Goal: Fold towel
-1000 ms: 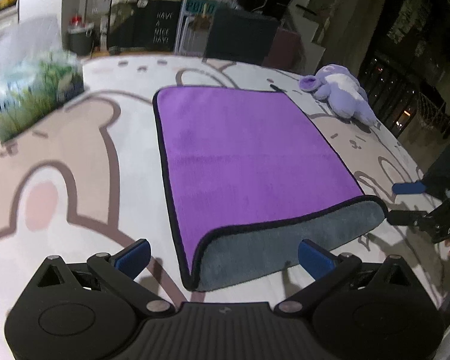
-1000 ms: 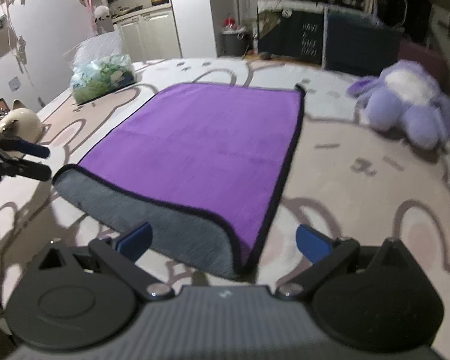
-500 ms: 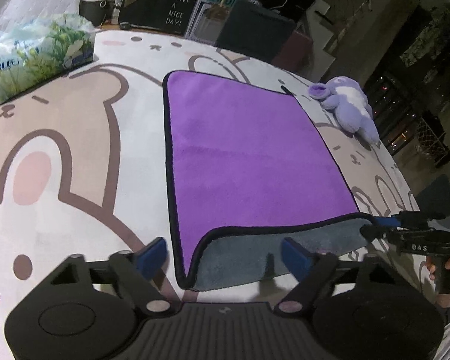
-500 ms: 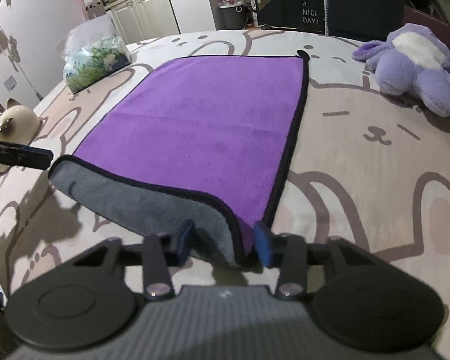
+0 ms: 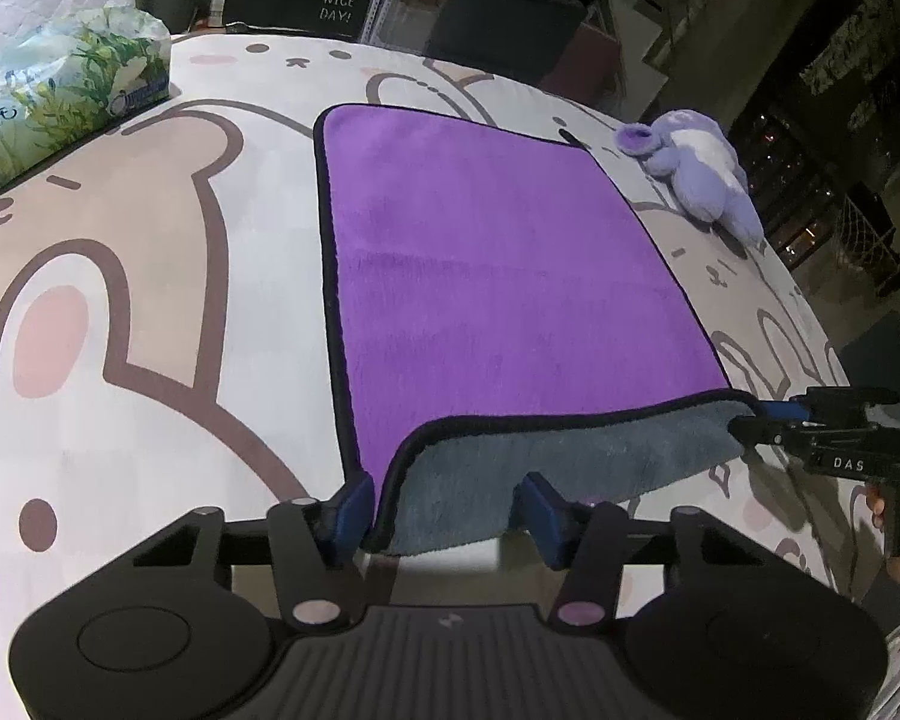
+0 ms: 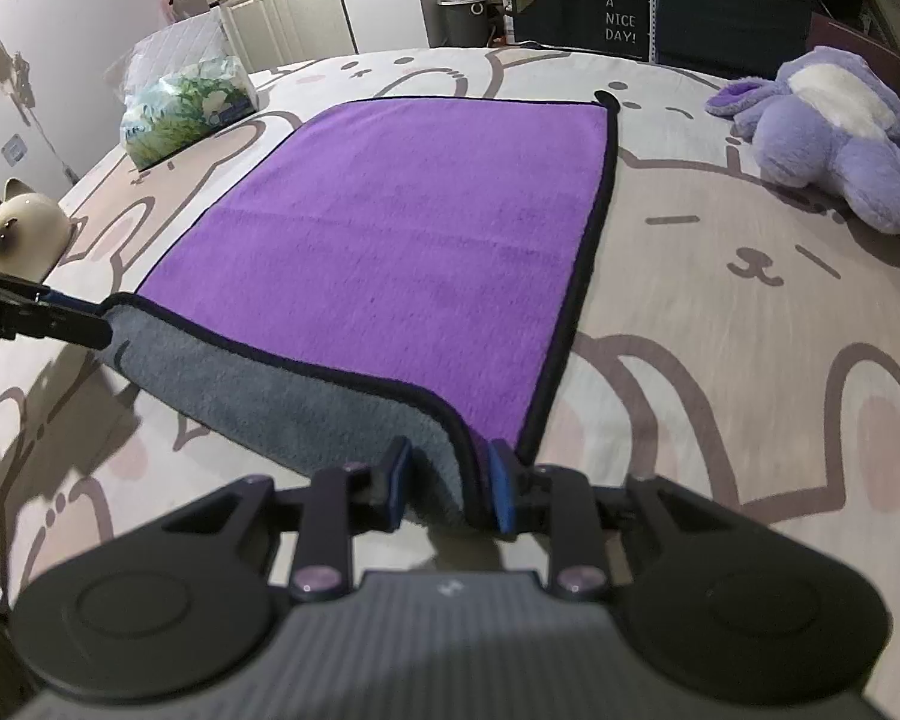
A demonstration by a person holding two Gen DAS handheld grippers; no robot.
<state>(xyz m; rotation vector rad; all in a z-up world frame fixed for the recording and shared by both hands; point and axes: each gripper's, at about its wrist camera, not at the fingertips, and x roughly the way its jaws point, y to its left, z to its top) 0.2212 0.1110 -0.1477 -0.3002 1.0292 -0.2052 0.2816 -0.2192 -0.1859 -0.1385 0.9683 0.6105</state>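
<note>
A purple towel (image 5: 498, 276) with a black hem and grey underside lies on the bear-print bedspread (image 5: 120, 360); it also shows in the right wrist view (image 6: 402, 228). Its near edge is lifted and curls back, grey side (image 5: 558, 456) showing. My left gripper (image 5: 447, 510) straddles the near left corner, jaws partly closed with a gap still around the cloth. My right gripper (image 6: 450, 486) is shut on the near right corner. Each gripper shows in the other's view, the right one (image 5: 768, 420) and the left one (image 6: 60, 318), at the two ends of the lifted edge.
A purple plush toy (image 6: 834, 132) lies to the right of the towel. A tissue pack (image 5: 60, 108) sits at the far left, with a white ceramic piece (image 6: 18, 228) off the left edge of the bed. Cabinets, a bin and a sign stand beyond the bed.
Both grippers moved in onto the near corners. The right jaws closed on the right corner; the left jaws narrowed around the left corner. The near edge has risen.
</note>
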